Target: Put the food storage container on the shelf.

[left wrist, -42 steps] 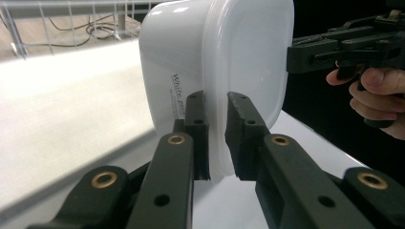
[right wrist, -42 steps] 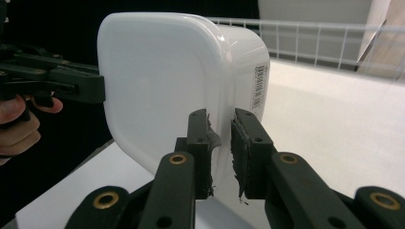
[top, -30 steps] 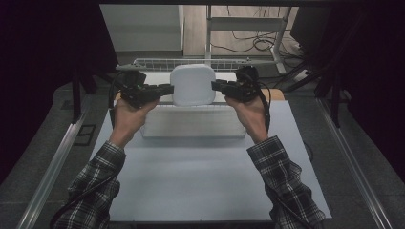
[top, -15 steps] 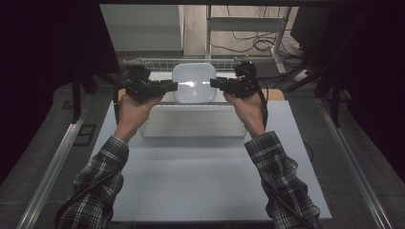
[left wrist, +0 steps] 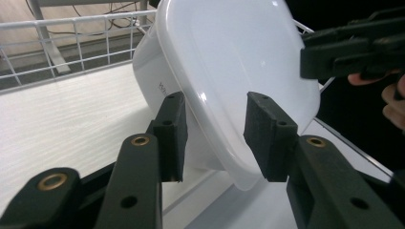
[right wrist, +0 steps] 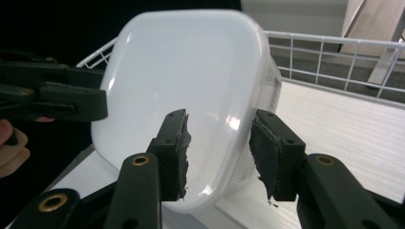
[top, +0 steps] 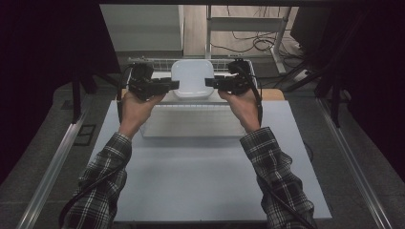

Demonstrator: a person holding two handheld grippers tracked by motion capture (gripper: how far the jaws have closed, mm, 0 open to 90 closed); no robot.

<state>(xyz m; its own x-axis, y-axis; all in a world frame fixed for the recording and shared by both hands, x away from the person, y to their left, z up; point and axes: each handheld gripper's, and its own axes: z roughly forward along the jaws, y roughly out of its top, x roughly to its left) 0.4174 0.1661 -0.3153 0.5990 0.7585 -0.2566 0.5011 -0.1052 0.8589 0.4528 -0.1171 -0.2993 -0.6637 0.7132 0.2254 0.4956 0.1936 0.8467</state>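
White container (top: 192,78) between left gripper (top: 175,85) and right gripper (top: 208,82).

obstacles: wire basket (top: 157,61) behind container (top: 192,78) | free: table (top: 200,171) in front

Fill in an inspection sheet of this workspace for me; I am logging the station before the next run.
Surface: pale mat on the table, mostly bare.
Job's things: white lidded container tipped on edge in the wire basket.
Clutter: flat pale tray on the mat.
Grippers: left gripper and right gripper straddle the container's rim; jaws have just been opening, pads look clear of it.
Cables: black leads along both sleeves; loose cables on the floor beyond.
Surroundings: dark, metal frame rails either side.
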